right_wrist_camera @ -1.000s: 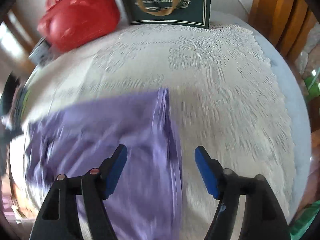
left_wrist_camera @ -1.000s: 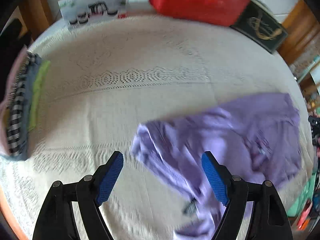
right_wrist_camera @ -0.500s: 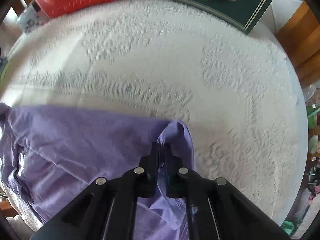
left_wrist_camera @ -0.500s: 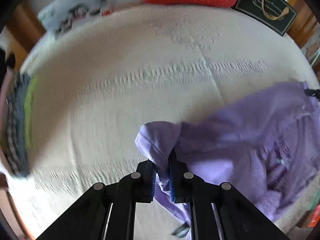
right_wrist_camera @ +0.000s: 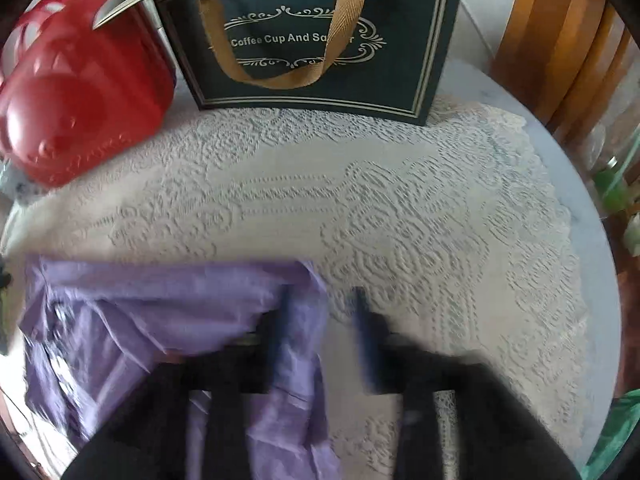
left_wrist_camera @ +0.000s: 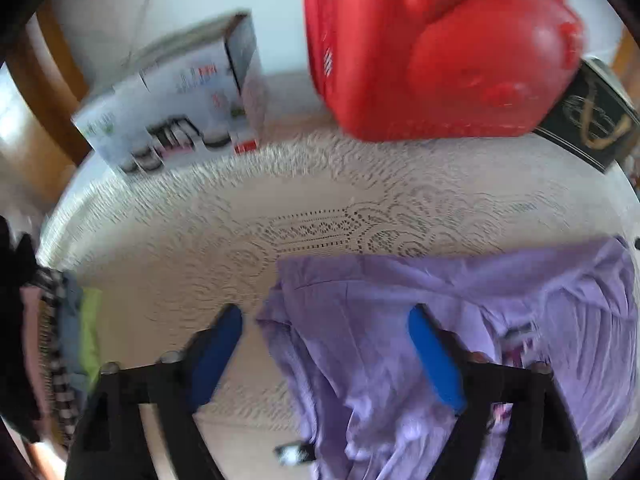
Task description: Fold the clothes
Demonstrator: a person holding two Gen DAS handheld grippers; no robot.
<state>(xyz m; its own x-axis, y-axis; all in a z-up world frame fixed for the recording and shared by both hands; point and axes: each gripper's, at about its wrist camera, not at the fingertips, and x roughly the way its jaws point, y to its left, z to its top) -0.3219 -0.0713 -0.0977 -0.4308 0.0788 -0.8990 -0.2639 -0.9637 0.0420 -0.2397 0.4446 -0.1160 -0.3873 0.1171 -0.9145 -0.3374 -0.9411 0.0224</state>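
Right now it looks like the gap between folds: the purple shirt (left_wrist_camera: 440, 320) lies flat on the lace tablecloth (left_wrist_camera: 320, 208), filling the lower right of the left view and the lower left of the right view, top edge lying fairly straight. Left gripper (left_wrist_camera: 324, 320) has jaws wide apart w/ nothing held, hovering over the shirt's left edge; right gripper (right_wrist_camera: 320, 308) is blurred but jaws look parted too, straddling the shirt's right edge, no cloth pinched as far as I can tell. Next move prob needs a fresh grab on an edge or corner each side, then carry it over. Both grippers point forward and slightly down toward the red bag (left_wrist_camera: 432, 48) & dark gift bag (right_wrist_camera: 312, 36) in the upper frame
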